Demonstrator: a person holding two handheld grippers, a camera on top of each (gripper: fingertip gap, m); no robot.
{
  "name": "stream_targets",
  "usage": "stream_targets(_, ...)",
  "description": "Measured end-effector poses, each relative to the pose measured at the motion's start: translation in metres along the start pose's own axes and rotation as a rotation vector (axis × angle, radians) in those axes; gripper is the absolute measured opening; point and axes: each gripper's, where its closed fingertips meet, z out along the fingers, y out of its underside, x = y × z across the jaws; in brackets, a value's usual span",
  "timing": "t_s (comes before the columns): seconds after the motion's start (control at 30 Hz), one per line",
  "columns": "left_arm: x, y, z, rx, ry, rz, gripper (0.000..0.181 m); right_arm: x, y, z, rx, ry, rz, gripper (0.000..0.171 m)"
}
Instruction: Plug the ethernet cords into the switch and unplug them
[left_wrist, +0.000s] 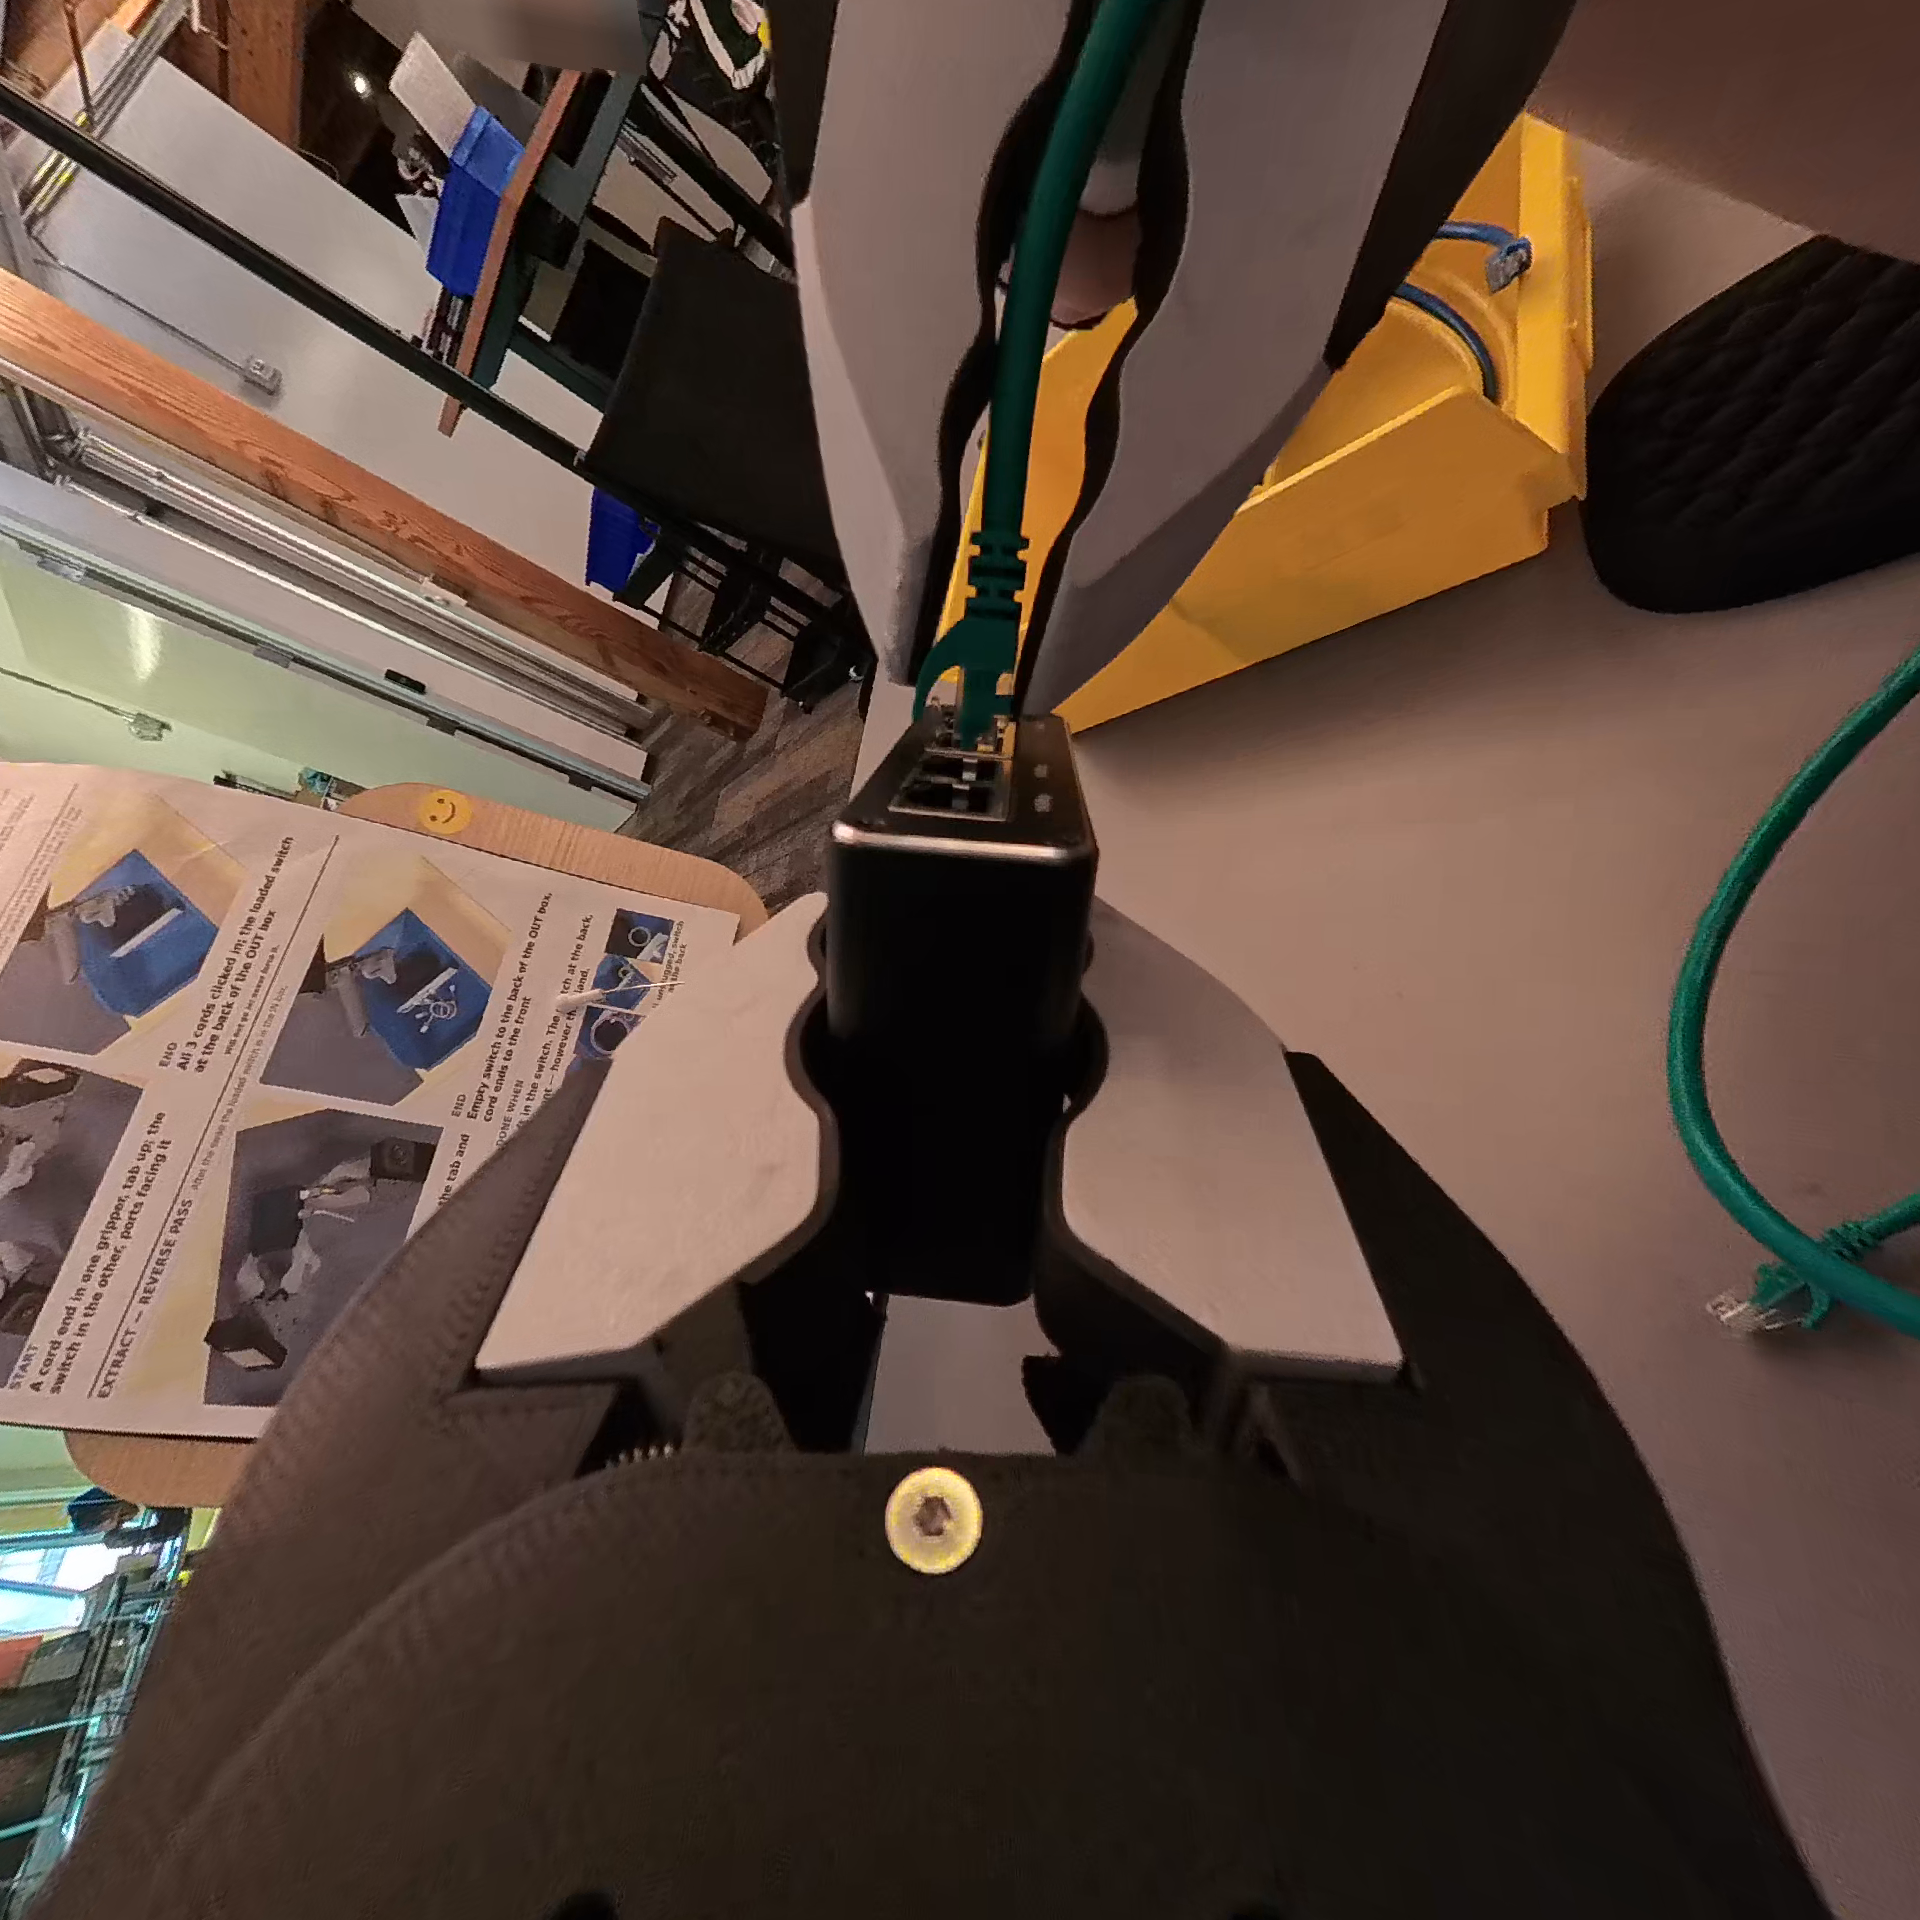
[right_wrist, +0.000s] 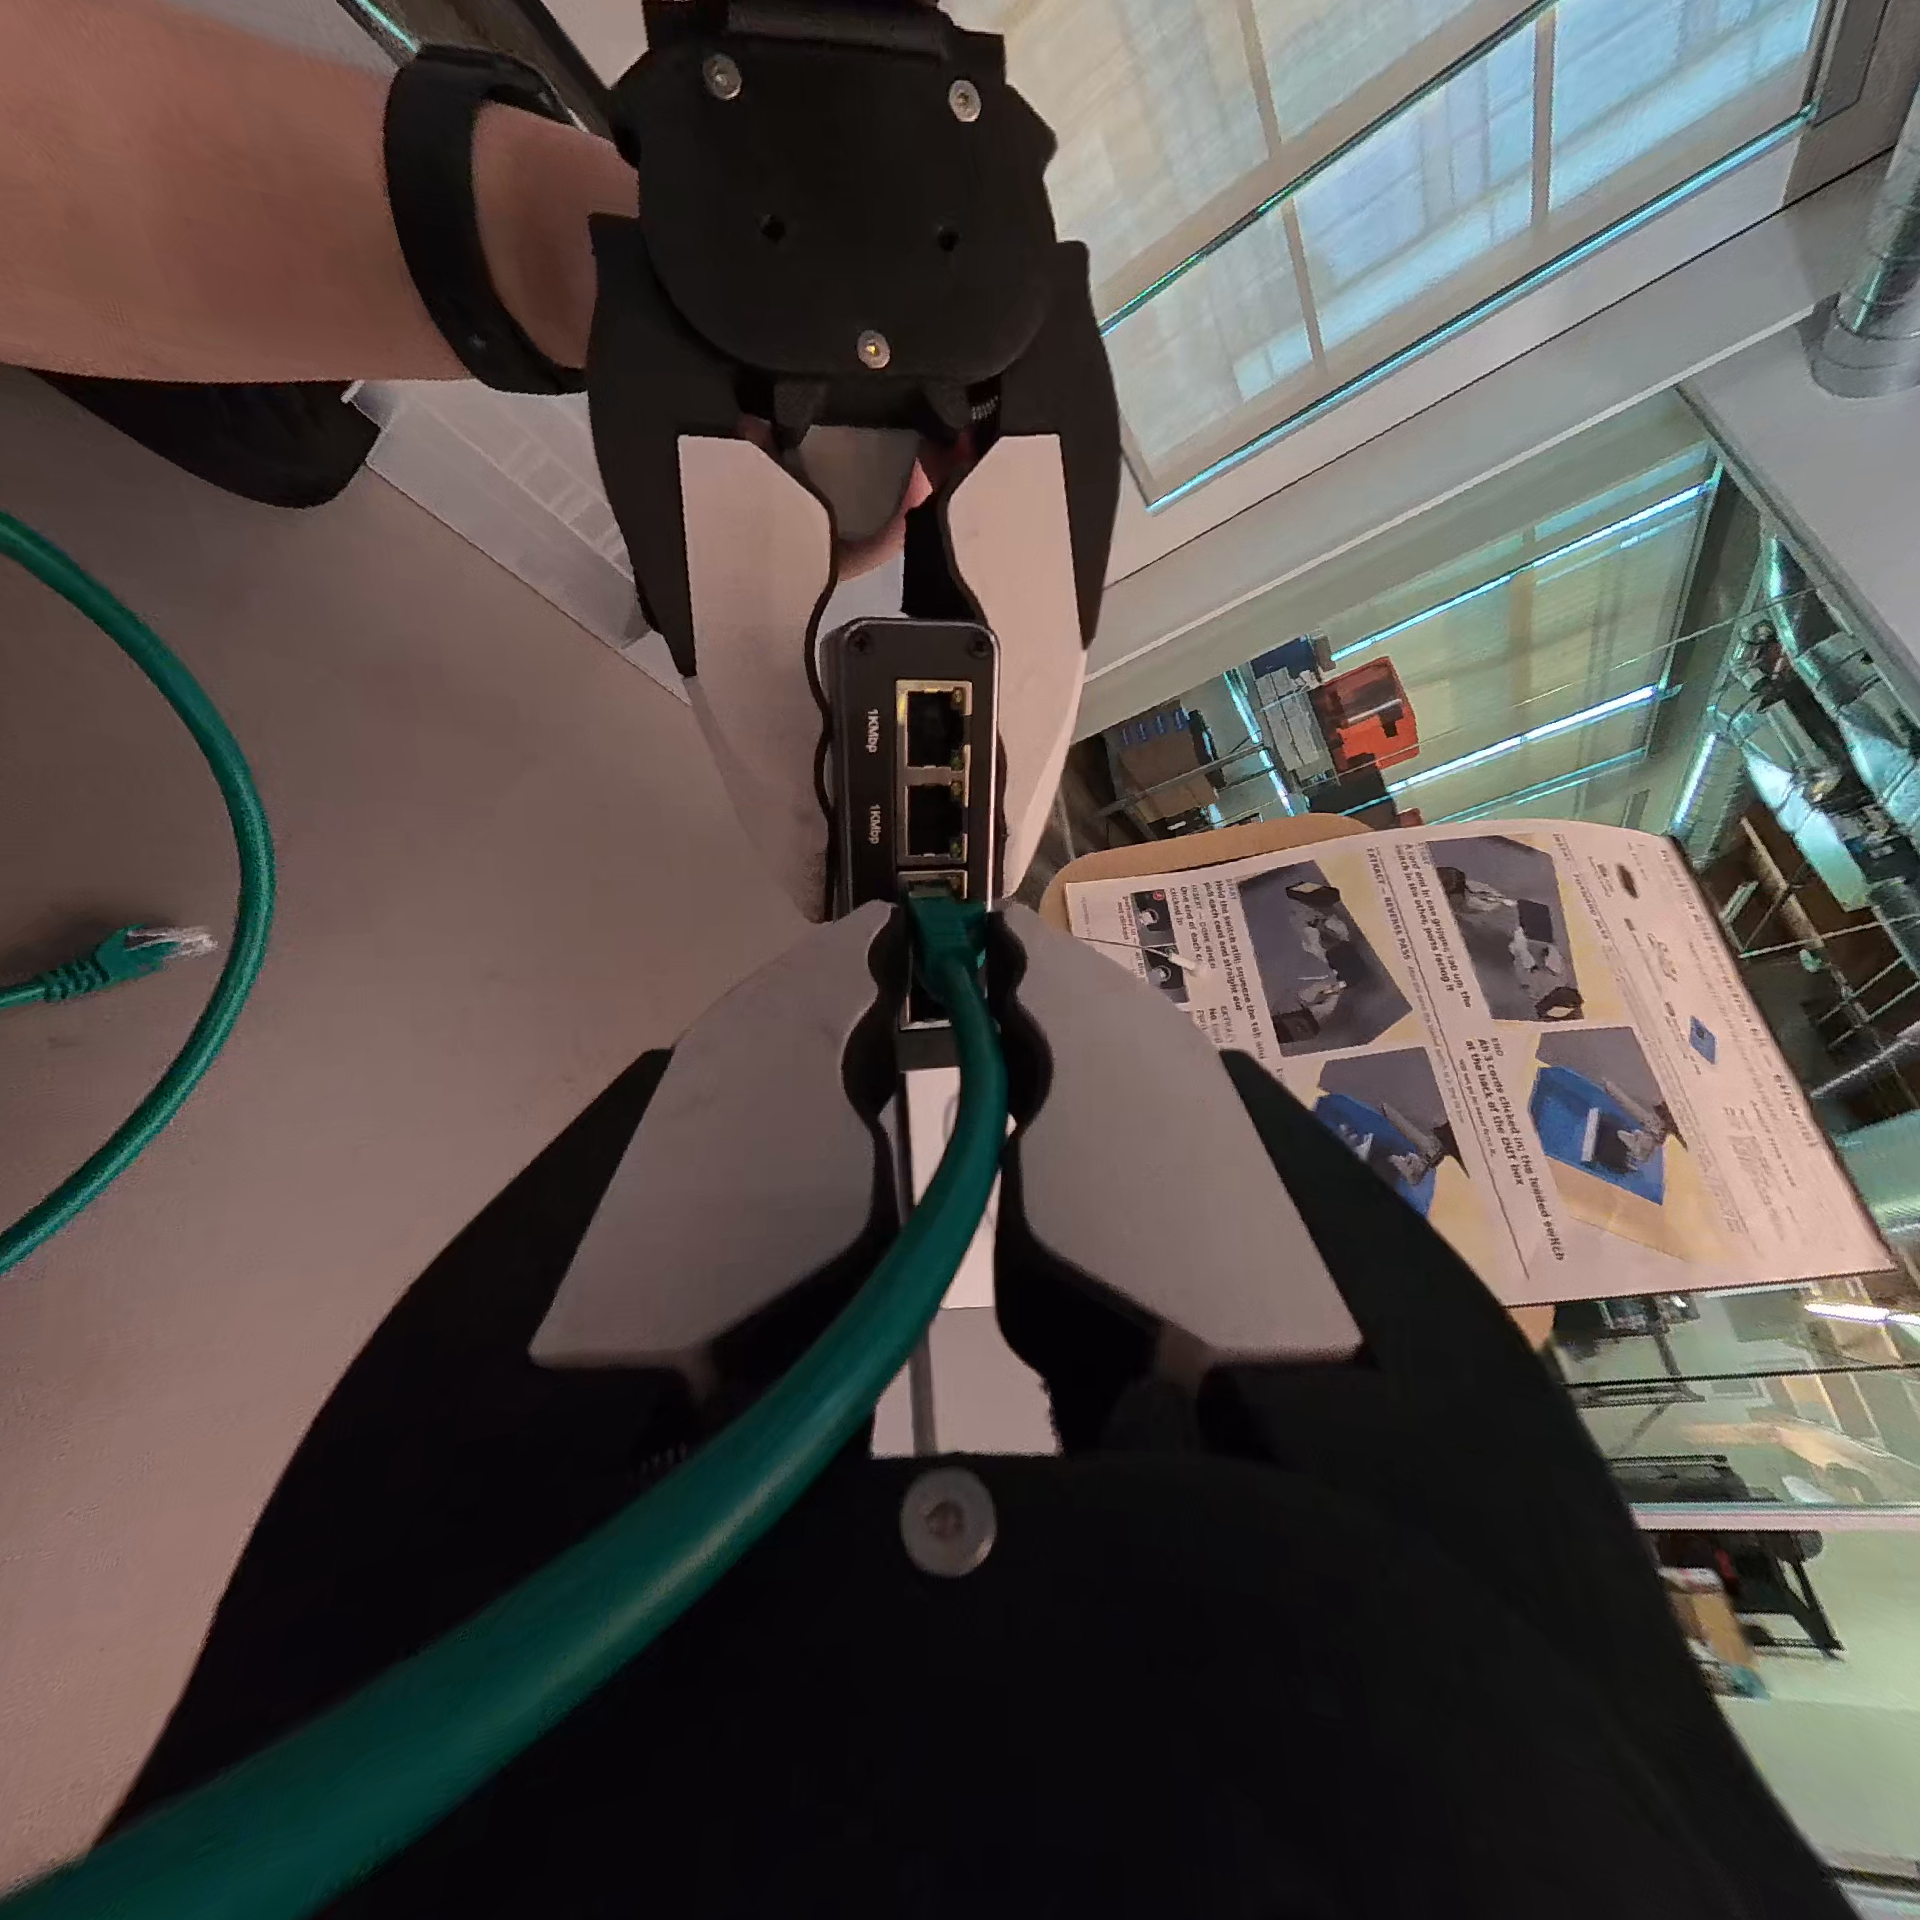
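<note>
Two opposed grippers: left gripper on switch, right gripper on green cord (plug at port).

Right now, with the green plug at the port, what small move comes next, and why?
Probably hold the switch steady in the left gripper and nudge the plug straight in with the right gripper: it sits at the port mouth, full seating unclear.

The left gripper was clamped around the black switch, fingers pressed to its sides. Opposite it, tip to tip, the right gripper pinched the green cord just behind its plug, at the switch's port face.
</note>
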Motion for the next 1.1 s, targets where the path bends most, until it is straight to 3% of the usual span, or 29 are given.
stream_targets(1.1, 0.0028, 0.0056, 0.0021, -0.032, 0.001, 0.026, 0.038, -0.0043, 0.0054, 0.0064, -0.042, -0.005, -0.044, 0.015)
